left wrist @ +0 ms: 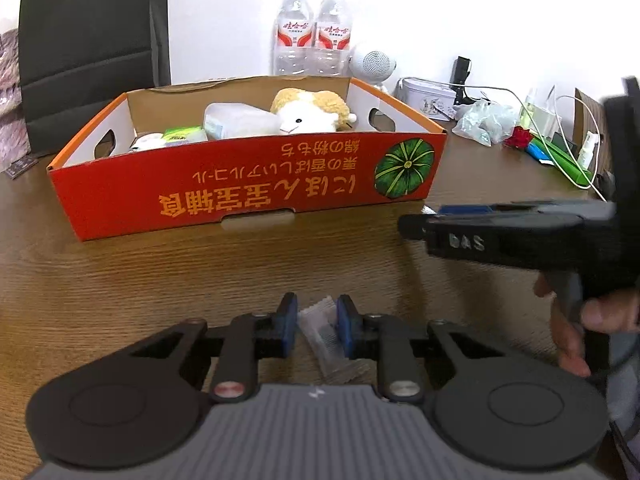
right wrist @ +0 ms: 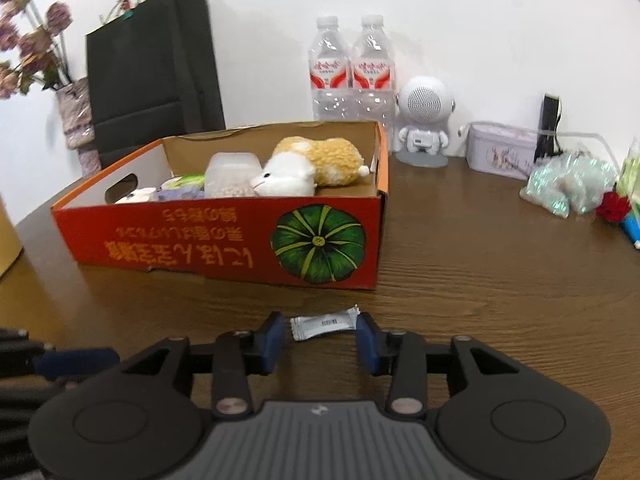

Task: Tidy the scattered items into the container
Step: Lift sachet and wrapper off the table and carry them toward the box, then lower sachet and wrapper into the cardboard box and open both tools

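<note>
A red cardboard box (left wrist: 248,184) (right wrist: 224,236) stands on the wooden table, holding a plush hamster (left wrist: 308,114) (right wrist: 308,166), a clear plastic tub (left wrist: 236,120) (right wrist: 232,174) and small packets. A small white sachet (left wrist: 324,336) lies on the table between the blue pads of my left gripper (left wrist: 317,326), which is narrowly open around it. Another white sachet (right wrist: 324,323) lies on the table between the fingers of my right gripper (right wrist: 322,340), which is open. The right gripper also shows in the left wrist view (left wrist: 420,224), held by a hand.
Two water bottles (right wrist: 350,68), a white robot speaker (right wrist: 424,120), a tin (right wrist: 500,152), a black paper bag (right wrist: 152,68) and a vase of dried flowers (right wrist: 76,120) stand behind the box. Plastic bags, cables and small items (left wrist: 532,128) crowd the right.
</note>
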Available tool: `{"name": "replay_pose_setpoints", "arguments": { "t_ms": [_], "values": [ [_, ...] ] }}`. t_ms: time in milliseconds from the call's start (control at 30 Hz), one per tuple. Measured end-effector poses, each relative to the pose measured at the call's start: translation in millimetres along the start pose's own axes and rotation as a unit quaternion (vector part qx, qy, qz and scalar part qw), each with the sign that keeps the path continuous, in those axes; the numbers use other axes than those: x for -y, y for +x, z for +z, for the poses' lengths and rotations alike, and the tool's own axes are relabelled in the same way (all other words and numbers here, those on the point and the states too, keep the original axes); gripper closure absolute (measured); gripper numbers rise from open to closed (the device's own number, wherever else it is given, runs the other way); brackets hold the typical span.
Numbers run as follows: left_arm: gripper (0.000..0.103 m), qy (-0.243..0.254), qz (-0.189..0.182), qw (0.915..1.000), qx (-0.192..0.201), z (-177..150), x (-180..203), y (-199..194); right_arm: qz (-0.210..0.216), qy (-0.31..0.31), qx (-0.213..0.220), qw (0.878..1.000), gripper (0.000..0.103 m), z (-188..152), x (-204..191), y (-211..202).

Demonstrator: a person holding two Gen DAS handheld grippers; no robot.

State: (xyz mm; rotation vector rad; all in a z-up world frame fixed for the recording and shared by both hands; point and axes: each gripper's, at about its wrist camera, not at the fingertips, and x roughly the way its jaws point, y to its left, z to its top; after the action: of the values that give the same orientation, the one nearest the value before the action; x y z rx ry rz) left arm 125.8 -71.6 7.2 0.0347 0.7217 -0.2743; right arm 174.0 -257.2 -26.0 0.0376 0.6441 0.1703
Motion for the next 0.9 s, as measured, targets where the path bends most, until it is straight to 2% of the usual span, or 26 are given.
{"name": "replay_pose_setpoints", "arguments": {
  "t_ms": [67,100,133,200,500,600,700,800,900],
  "values": [
    [0.082,-0.004,0.003,1.0,0.003,-1,-1,-1,-0.001,-0.002,-0.001,1.0,0.062,2,-2,3],
    [0.082,-0.006,0.005,1.0,0.005,-2,-2,-2,0.004,-0.002,-0.001,1.0,0.066,2,-2,4],
    [0.082,-0.011,0.006,0.9999,0.006,-3,-4,-3,0.009,-0.004,-0.001,1.0,0.077,2,-2,4],
    [0.083,-0.025,0.007,0.9996,0.008,-3,-10,-4,0.009,-0.012,-0.002,1.0,0.092,1,-4,3],
    [0.083,-0.045,0.021,0.9985,0.025,0,-22,-21,0.016,-0.051,-0.006,0.999,0.094,-7,-22,-12],
    [0.083,-0.028,0.042,0.9968,0.062,-5,-14,-64,0.016,-0.041,0.019,0.999,0.094,-7,-27,-54],
    [0.083,-0.012,0.059,0.993,0.102,-26,-5,-118,0.029,-0.021,0.061,0.997,0.094,-23,-34,-126],
    [0.083,-0.021,0.057,0.993,0.101,-52,-1,-143,0.075,-0.018,0.084,0.994,0.094,-58,-48,-176],
    [0.083,-0.042,0.047,0.993,0.1,-54,-9,-146,0.081,-0.02,0.07,0.994,0.094,-77,-64,-188]
  ]
}}
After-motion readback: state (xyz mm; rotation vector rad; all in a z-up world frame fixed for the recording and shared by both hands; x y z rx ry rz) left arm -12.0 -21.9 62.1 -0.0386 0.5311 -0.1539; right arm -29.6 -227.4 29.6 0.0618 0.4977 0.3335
